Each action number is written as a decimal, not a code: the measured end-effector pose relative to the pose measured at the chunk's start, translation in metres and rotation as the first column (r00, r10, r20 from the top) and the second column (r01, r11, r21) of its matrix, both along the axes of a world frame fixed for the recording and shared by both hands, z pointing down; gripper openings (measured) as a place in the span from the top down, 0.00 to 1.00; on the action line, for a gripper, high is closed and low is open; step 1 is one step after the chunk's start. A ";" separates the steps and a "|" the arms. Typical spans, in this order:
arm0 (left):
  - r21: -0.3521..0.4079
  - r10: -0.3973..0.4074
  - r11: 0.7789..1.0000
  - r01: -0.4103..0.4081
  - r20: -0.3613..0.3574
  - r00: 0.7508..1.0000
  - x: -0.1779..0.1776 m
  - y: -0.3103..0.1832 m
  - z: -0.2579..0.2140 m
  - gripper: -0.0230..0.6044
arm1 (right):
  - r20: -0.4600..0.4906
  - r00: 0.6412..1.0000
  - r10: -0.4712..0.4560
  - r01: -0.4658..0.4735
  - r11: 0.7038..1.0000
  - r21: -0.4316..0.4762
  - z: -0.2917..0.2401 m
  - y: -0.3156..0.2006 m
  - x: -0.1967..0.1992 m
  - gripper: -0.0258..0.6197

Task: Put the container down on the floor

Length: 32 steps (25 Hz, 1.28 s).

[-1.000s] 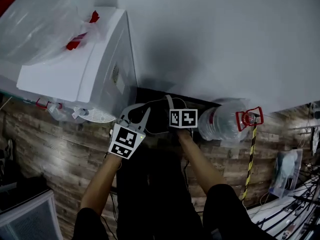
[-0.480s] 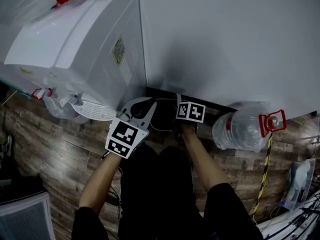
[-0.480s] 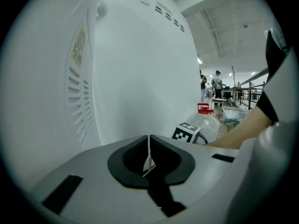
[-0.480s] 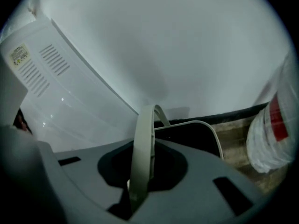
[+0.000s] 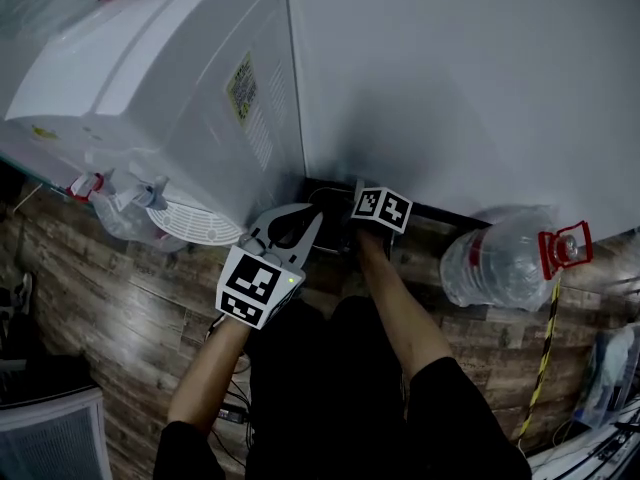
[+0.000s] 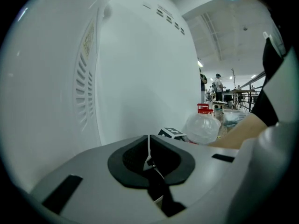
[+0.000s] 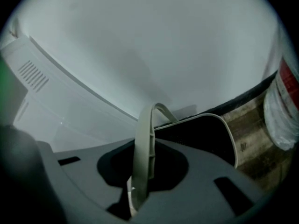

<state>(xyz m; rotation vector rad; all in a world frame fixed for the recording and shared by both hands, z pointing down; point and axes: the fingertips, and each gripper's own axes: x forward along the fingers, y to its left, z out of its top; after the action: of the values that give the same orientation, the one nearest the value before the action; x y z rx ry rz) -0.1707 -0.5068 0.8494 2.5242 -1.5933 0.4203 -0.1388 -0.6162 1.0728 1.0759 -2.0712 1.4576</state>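
Left of the left tool (image 5: 292,230) stands a white dispenser (image 5: 150,88), its foot on the wooden floor (image 5: 130,308). This tool's jaws are pressed almost together on a thin pale strip. It looks like the rim of the container (image 7: 205,134), though that cannot be told for sure.

The dark, pale-rimmed container lies just ahead of both tools, low against the foot of the wall (image 5: 450,78). No view shows whether its base touches the floor yet.

The right tool (image 5: 372,216) has the container's arched handle (image 7: 142,139) between its jaws. They have just been opening a little but stand narrow, and the handle seems gripped. To this tool's right a clear bottle (image 5: 500,266) lies on the floor, apart from the container.

The step in hand appears to be the last of the lowering. The next move probably calls for setting the base flat on the boards, clear of the bottle. Then both tools should open and draw back without tipping the container.
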 end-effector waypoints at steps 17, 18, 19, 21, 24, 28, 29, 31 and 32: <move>0.006 0.018 1.000 -0.018 0.000 1.000 -0.006 0.006 0.014 0.92 | -0.020 0.961 -0.275 0.276 0.955 0.108 -0.001 -0.006 -0.063 0.79; 0.005 0.020 1.000 -0.020 0.001 1.000 -0.006 0.007 0.014 0.92 | -0.020 0.955 -0.297 0.298 0.949 0.100 0.001 -0.003 -0.066 0.75; 0.004 0.021 1.000 -0.021 0.000 1.000 -0.006 0.007 0.014 0.92 | -0.009 0.949 -0.314 0.314 0.945 0.088 0.002 0.001 -0.068 0.73; 0.001 0.022 1.000 -0.022 -0.003 1.000 -0.005 0.007 0.015 0.92 | 0.019 0.943 -0.333 0.331 0.941 0.067 0.005 0.007 -0.071 0.70; -0.001 0.022 1.000 -0.022 -0.006 1.000 -0.005 0.005 0.016 0.92 | 0.031 0.939 -0.343 0.340 0.938 0.066 0.006 0.010 -0.073 0.68; -0.009 0.023 1.000 -0.023 -0.017 1.000 -0.003 0.005 0.018 0.92 | 0.054 0.930 -0.363 0.359 0.931 0.065 0.006 0.017 -0.079 0.64; -0.011 0.023 1.000 -0.023 -0.016 1.000 -0.002 0.005 0.019 0.92 | 0.062 0.927 -0.370 0.366 0.928 0.067 0.005 0.020 -0.081 0.63; -0.016 0.022 1.000 -0.023 -0.011 1.000 -0.002 0.006 0.022 0.92 | 0.067 0.920 -0.386 0.382 0.921 0.073 0.003 0.025 -0.085 0.61; -0.018 0.022 1.000 -0.022 -0.009 1.000 -0.002 0.007 0.022 0.92 | 0.063 0.916 -0.396 0.392 0.917 0.077 0.002 0.026 -0.086 0.60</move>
<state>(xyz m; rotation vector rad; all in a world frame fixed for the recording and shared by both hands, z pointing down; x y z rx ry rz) -0.1727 -0.5002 0.8716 2.5285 -1.5533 0.4233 -0.2253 -0.5901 1.0752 0.5778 -2.2380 1.2525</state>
